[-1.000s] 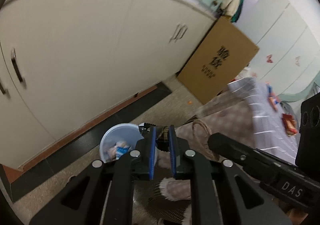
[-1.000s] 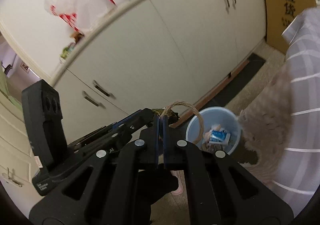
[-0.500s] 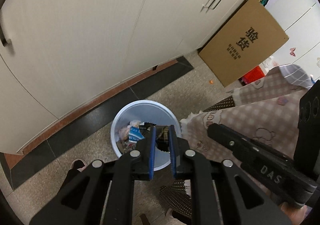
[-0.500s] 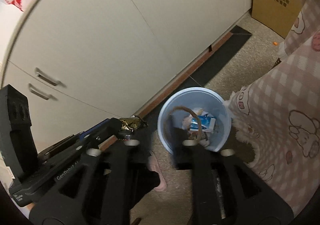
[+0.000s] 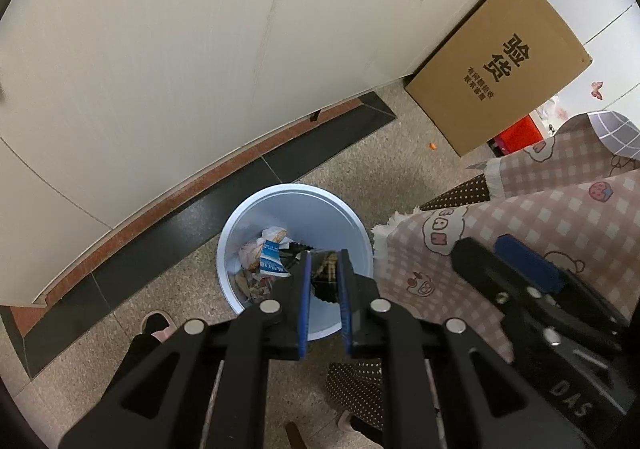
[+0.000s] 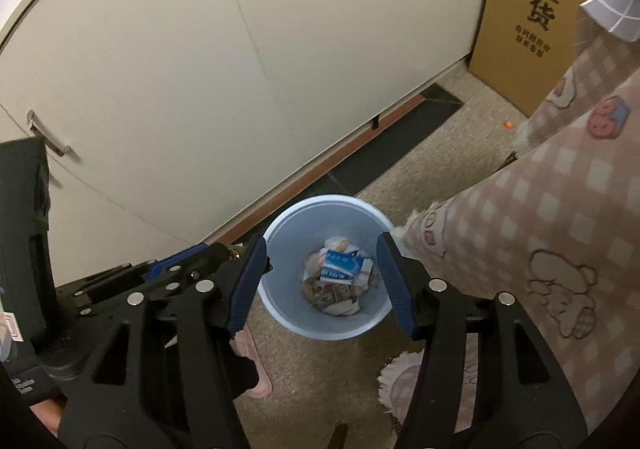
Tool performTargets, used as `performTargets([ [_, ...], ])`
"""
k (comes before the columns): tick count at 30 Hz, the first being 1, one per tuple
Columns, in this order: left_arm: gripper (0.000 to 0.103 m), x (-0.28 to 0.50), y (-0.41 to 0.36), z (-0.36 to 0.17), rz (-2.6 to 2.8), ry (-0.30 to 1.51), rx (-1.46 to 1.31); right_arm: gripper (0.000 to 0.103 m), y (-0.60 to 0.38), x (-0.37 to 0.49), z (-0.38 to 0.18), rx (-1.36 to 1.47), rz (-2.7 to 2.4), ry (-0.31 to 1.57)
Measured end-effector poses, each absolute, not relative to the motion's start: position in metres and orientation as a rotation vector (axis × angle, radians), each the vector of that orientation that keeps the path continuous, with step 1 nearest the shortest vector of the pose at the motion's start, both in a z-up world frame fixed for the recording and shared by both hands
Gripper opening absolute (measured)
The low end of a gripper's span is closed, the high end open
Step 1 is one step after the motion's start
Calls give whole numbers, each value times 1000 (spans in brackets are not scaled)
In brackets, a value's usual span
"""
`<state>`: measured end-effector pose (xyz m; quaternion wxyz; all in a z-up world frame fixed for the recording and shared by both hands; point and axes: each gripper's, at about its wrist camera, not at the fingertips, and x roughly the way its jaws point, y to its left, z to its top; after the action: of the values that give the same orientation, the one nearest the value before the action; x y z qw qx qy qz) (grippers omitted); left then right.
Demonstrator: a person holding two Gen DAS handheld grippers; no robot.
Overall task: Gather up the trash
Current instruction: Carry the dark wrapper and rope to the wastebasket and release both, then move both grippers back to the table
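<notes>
A pale blue trash bin [image 5: 297,190] [image 6: 286,237] stands on the floor by the cupboard. It holds crumpled trash, with a blue-and-white carton [image 5: 273,258] [image 6: 340,264] on top. My left gripper [image 5: 324,262] hovers over the bin's near side, shut on a dark, gold-printed wrapper [image 5: 327,272]. It also shows in the right wrist view as the left gripper [image 6: 192,266], left of the bin. Above the bin's mouth, my right gripper [image 6: 322,245] has its jaws opening with nothing between them. In the left wrist view the right gripper [image 5: 520,269] shows from the side.
Cream cupboard doors [image 5: 168,49] with a brown plinth run behind the bin. A cardboard box [image 5: 500,65] leans at the right. A pink checked cloth [image 6: 540,209] hangs right of the bin. A pink slipper [image 5: 158,323] lies at the bin's left.
Both grippers have sunk toward the bin, which now looks larger. The right gripper went from shut on a twine loop to wide apart, and the loop is gone from it. The left stays shut.
</notes>
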<state>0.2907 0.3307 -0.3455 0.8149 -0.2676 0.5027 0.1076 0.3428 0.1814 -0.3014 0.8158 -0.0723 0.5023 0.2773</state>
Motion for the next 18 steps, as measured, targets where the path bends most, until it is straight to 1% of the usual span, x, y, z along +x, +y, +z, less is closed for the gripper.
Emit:
performTargets([
  [8,12,300,326,-333,216,1060,-569,64,162,347,-282,-62,569,1040],
  [11,14,303,325,-326,213,1047,-581,65,157,345,-275,-40,561,1032],
  [14,24,301,326,-319,221,1022,-619,67,152,345,-270,-18,569,1042],
  [16,35,299,325,-315,234,1018,-612,67,151,343,-267,-7,567,1043],
  [18,40,296,325,-310,242,1012,-599,67,149,340,-262,0,575,1043],
])
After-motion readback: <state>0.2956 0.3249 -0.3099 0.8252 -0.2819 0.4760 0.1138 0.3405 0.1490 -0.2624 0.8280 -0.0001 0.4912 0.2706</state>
